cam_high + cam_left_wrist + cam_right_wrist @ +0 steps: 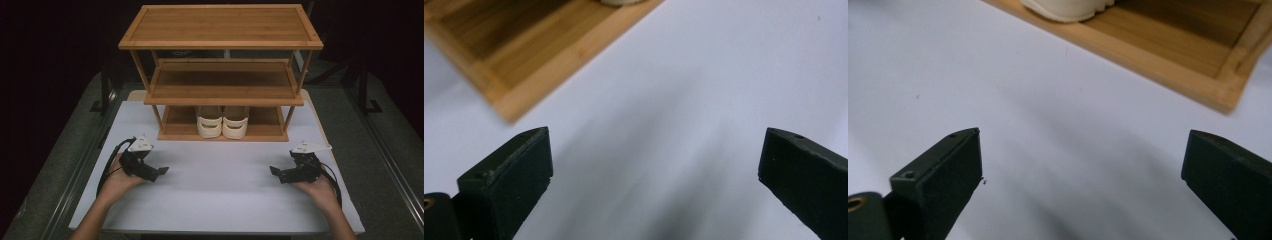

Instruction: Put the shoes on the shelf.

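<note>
Both claws, left claw (161, 172) & right claw (274, 171), wide open, empty, over white table (215, 195).

A white worktop (215, 200) stands on grey floor (380, 150); a three-tier bamboo rack (220, 42) sits at its far edge; beyond, the room is dark.

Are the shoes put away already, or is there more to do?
The pair of cream shoes already stands side by side on the bottom shelf of the wooden rack. Nothing is in hand: the left tongs and right tongs are both open, low over the white table. The middle and top shelves are bare, and I can't tell what comes next.
</note>
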A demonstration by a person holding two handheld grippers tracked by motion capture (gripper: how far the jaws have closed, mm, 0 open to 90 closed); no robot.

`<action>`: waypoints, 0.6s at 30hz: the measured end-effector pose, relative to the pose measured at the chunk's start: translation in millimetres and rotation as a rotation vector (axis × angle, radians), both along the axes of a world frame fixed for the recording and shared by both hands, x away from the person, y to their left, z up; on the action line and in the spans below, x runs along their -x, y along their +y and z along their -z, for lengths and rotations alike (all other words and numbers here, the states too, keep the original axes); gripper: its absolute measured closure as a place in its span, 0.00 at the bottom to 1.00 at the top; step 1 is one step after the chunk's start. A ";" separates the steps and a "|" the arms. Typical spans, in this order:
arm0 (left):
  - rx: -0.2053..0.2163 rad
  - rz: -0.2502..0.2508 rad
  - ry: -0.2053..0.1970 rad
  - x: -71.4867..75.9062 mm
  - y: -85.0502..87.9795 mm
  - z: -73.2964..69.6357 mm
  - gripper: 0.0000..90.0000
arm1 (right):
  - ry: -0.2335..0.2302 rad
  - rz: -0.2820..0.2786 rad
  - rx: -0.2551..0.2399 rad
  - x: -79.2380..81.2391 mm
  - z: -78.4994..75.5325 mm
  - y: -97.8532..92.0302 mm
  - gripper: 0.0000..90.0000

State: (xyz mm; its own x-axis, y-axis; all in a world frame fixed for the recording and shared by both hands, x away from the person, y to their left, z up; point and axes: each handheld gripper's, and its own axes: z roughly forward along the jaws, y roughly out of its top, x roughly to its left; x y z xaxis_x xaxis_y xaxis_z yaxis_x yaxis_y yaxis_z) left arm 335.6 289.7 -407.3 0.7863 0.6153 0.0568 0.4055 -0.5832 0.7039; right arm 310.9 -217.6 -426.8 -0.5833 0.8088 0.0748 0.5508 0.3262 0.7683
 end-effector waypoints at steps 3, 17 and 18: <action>0.003 -0.022 0.001 12.3 13.0 3.2 0.01 | 0.007 0.012 0.006 11.3 2.2 -8.5 0.03; -0.027 -0.095 0.035 61.9 56.1 32.9 0.01 | 0.088 0.085 0.112 45.2 27.2 -43.7 0.03; -0.032 -0.093 0.041 61.8 56.7 36.2 0.01 | 0.089 0.081 0.120 45.8 29.5 -43.9 0.02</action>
